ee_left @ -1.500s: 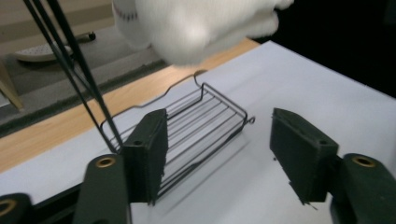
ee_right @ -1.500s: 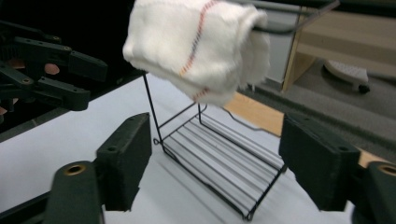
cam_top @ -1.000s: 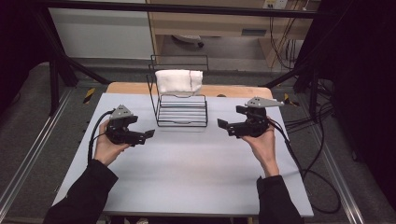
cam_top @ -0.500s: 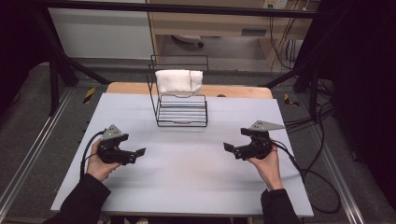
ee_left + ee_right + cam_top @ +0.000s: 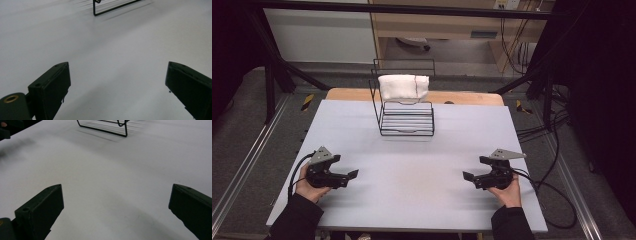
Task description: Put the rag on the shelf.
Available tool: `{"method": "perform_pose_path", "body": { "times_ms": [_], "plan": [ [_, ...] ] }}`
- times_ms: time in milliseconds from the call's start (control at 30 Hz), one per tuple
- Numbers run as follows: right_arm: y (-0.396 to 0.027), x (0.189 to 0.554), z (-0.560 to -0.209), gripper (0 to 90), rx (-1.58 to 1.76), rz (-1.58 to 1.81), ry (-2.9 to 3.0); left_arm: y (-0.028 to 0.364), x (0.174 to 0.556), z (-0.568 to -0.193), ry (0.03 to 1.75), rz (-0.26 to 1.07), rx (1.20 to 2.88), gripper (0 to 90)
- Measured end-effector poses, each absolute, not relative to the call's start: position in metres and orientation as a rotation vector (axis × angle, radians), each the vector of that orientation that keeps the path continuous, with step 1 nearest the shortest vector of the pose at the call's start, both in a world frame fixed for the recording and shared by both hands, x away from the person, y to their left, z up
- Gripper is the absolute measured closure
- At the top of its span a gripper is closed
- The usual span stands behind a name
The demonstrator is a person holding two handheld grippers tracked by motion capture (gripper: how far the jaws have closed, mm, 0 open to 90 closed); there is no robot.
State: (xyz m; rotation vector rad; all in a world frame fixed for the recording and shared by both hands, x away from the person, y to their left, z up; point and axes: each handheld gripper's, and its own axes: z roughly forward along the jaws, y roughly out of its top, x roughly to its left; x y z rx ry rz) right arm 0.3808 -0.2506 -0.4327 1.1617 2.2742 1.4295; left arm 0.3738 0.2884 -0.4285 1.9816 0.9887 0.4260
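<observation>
Wire rack stands at the middle of the table's far edge, a folded white cloth draped over its tall back, well apart from both grippers. Left gripper sits low near the front-left corner, held in a hand, jaws spread wide, nothing between them, tips pointing toward table centre. Right gripper near the front-right corner, held in the other hand, jaws also wide apart and empty, tips pointing inward. Whether either touches the tabletop cannot be told from the high view. Left gripper view: left gripper with both black jaws gaping over bare white surface, plus one corner of the rack base, blurred and cut off at the top edge; cloth not in that frame. Right gripper view: right gripper wide open over bare surface, rack's front wires cut off at top, and a dark blurred shape at the top-left corner, too smeared to identify. Grey plates and trailing cables visible from the high view.
</observation>
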Motion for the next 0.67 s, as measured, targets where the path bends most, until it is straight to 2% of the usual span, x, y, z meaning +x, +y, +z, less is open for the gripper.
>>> {"method": "perform_pose_path", "body": {
  "times_ms": [333, 667],
  "plan": [
    [-0.269, 0.370, -0.442, 0.4, 1.203, 1.411, 2.264, 0.296, 0.369, -0.436, 0.996, 0.430, 1.984, 6.0],
    [-0.269, 0.368, -0.442, 0.4, 1.207, 1.426, 2.260, 0.300, 0.368, -0.439, 1.011, 0.426, 1.983, 6.0]
  ]
}}
